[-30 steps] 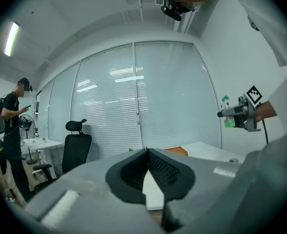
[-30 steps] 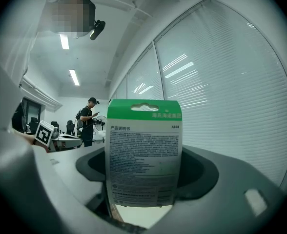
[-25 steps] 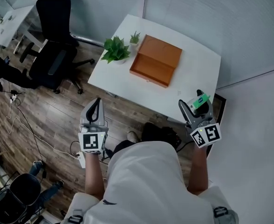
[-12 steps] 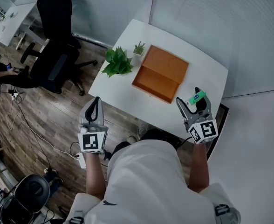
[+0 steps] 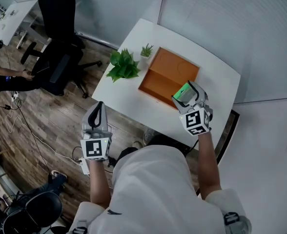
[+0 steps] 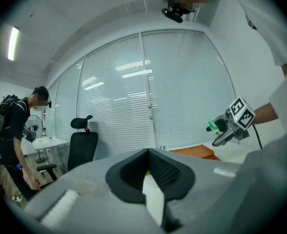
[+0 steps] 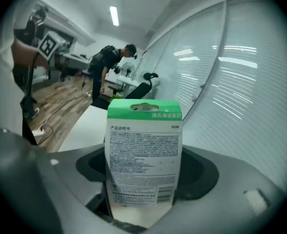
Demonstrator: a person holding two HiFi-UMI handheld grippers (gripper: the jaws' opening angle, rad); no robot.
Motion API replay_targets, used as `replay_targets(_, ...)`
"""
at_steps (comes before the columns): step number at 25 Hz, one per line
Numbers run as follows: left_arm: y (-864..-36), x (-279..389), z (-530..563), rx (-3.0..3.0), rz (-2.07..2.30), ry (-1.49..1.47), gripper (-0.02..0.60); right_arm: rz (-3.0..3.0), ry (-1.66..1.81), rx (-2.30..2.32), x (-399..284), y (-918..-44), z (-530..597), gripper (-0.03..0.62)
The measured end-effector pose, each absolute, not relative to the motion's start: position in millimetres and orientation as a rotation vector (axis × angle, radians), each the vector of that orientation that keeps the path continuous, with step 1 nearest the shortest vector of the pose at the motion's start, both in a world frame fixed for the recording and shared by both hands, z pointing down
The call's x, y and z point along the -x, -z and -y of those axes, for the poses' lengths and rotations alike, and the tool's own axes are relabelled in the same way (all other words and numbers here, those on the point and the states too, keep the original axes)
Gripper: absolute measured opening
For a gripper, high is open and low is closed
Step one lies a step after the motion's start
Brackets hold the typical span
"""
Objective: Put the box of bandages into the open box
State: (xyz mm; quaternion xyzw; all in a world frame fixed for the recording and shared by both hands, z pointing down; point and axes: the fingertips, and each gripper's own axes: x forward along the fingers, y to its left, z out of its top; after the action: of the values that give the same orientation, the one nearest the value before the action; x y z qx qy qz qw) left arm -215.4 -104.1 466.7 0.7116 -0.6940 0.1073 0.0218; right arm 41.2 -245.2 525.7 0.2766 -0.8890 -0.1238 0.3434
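Note:
The open orange box [image 5: 165, 77] lies on the white table [image 5: 214, 72], lid folded back. My right gripper [image 5: 190, 89] hangs over the box's near right corner, shut on the green and white box of bandages [image 5: 182, 93]. In the right gripper view the box of bandages [image 7: 142, 150] stands upright between the jaws, printed side facing the camera. My left gripper [image 5: 101, 106] is shut and holds nothing, off the table's near left edge, above the floor. From the left gripper [image 6: 148, 172] view, the right gripper [image 6: 230, 126] shows above the orange box [image 6: 194, 152].
Two potted plants [image 5: 123, 65] stand at the table's left edge beside the orange box. A black office chair [image 5: 58, 38] is on the wood floor to the left, with cables nearby. A person [image 5: 2, 77] leans in at the far left.
My right gripper has carried the box of bandages leftward from the table's near right edge to over the orange box. The left gripper has stayed put.

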Motion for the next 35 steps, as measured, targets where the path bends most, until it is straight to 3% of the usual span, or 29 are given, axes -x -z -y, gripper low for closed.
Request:
replay_targets(10,-463,222,94,-2.163,2.202,-0.339,0.006,1.851,0.366,-0.283,-34,-639,239,0.376)
replay_targets(28,-460,227,88,-2.149,2.224,-0.331,0.006,1.897,0.332,-0.323,-29,-620,244,0.396)
replay_targets(35,-460,227,85,-2.148,2.227,-0.321,0.006,2.225,0.161,-0.543,-20,-572,244,0.385)
